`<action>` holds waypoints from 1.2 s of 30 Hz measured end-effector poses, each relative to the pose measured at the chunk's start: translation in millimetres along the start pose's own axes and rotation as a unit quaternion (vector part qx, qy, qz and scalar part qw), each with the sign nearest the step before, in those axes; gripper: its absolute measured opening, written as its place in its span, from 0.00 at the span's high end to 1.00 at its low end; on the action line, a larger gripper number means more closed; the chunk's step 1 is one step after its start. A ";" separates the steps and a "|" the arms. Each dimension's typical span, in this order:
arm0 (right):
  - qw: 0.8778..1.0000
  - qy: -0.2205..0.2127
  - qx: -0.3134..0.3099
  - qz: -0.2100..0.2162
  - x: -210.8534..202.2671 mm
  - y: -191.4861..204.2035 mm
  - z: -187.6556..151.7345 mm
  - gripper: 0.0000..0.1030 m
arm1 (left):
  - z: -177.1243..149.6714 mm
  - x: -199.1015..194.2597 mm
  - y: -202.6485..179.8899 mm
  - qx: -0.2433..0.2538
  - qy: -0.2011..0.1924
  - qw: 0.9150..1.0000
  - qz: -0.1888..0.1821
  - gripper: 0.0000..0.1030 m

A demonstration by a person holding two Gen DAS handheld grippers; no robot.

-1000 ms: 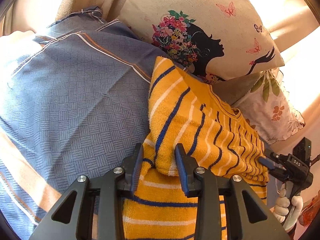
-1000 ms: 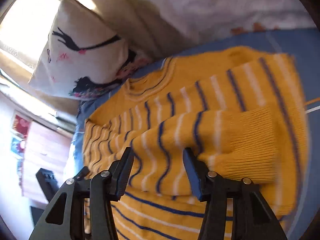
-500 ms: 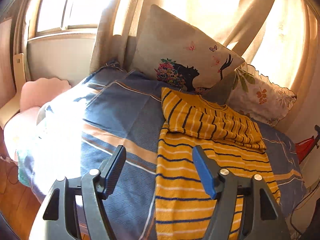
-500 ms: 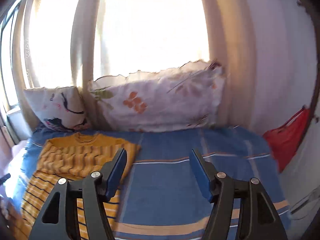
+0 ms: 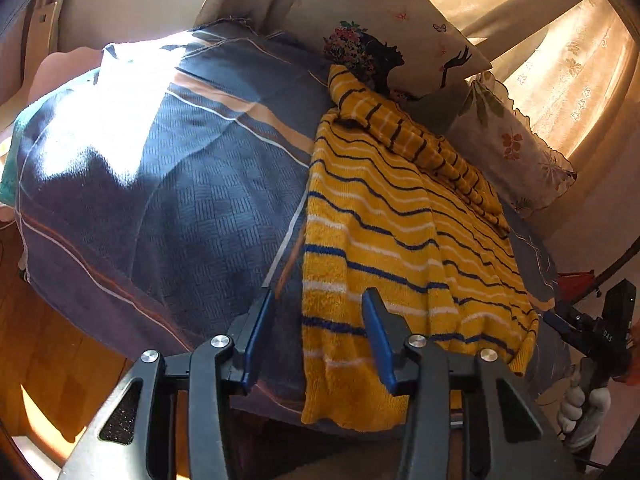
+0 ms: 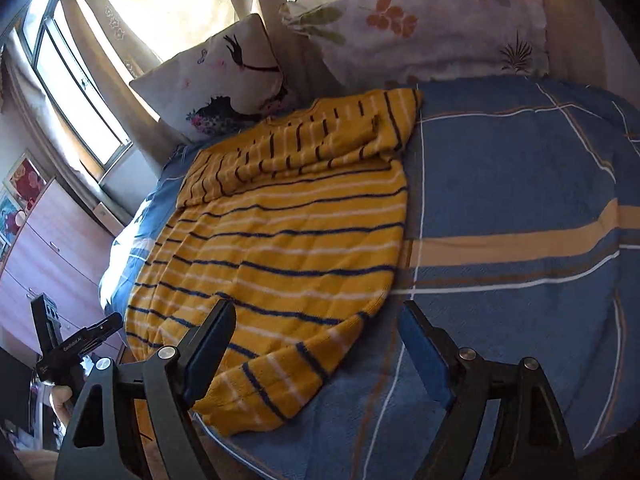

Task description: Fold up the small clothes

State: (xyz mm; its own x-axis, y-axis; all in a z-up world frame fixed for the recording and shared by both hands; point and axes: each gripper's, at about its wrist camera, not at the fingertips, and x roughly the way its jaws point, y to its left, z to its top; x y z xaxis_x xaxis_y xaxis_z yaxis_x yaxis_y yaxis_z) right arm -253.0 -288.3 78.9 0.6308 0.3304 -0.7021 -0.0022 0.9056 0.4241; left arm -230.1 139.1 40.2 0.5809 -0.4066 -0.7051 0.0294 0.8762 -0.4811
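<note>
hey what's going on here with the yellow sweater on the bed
A person is folding a yellow striped sweater on a bed, with tongs in each hand. The sleeves are folded across the top near the pillows. Both tongs are open and empty: the left tongs straddle the hem's left corner, the right tongs the right corner. Neither corner is gripped yet; the bottom-up fold likely comes next.
</note>
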 end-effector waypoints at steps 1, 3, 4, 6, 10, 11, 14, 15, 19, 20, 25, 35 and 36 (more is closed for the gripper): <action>1.000 0.002 0.004 0.001 3.0 0.0 -2.4 0.16 | -5.1 2.7 2.6 -0.008 0.007 1.000 -0.010 0.57; 1.000 0.000 0.008 -0.011 3.4 0.7 -5.5 0.16 | -13.1 10.2 6.2 -0.021 0.020 0.999 -0.026 0.57; 1.000 0.000 0.011 -0.020 4.8 0.0 -5.3 0.16 | -16.7 13.7 8.0 -0.026 0.025 0.999 -0.034 0.57; 0.999 0.001 0.019 -0.034 3.6 -1.6 -8.0 0.16 | -21.7 20.0 11.2 -0.038 0.035 0.997 -0.062 0.53; 0.999 0.013 0.044 -0.020 2.7 -11.5 -16.3 0.16 | -29.0 25.2 17.4 -0.065 0.041 0.990 -0.118 0.38; 0.998 0.022 0.056 -0.007 4.5 -14.6 -20.0 0.16 | -30.1 24.3 16.1 -0.062 0.042 0.989 -0.124 0.38; 0.996 0.037 0.074 0.036 8.0 -17.7 -30.0 0.15 | -32.2 18.9 6.8 -0.039 0.037 0.990 -0.131 0.57; 0.996 0.034 0.069 0.037 7.1 -15.6 -31.8 0.15 | -32.1 17.5 2.8 -0.029 0.038 0.991 -0.126 0.67; 0.998 0.030 0.031 0.035 0.5 3.6 -33.3 0.15 | -29.7 14.7 -1.9 -0.015 0.035 0.993 -0.111 0.81; 0.999 0.022 -0.003 0.023 -3.7 16.1 -34.0 0.15 | -29.5 14.9 -2.0 -0.014 0.036 0.993 -0.109 0.80; 0.973 0.016 -0.230 -0.010 -8.4 87.5 -49.3 0.15 | -28.3 24.1 -7.4 -0.012 0.055 0.991 -0.117 0.49; 0.840 0.066 -0.526 -0.114 51.6 130.0 -100.8 0.48 | -32.2 14.0 -24.3 0.022 0.062 0.994 -0.091 0.92; 0.844 0.072 -0.521 -0.108 51.9 128.3 -99.4 0.65 | -31.0 7.7 -25.8 0.023 0.057 0.994 -0.093 0.92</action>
State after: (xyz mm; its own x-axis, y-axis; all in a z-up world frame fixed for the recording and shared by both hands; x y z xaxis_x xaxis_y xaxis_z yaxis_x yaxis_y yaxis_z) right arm -297.8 -128.6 40.1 0.6037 0.0885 -0.7923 -0.6265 0.6671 -0.4030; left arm -251.6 105.4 31.0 0.4659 -0.5870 -0.6621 0.1671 0.7932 -0.5856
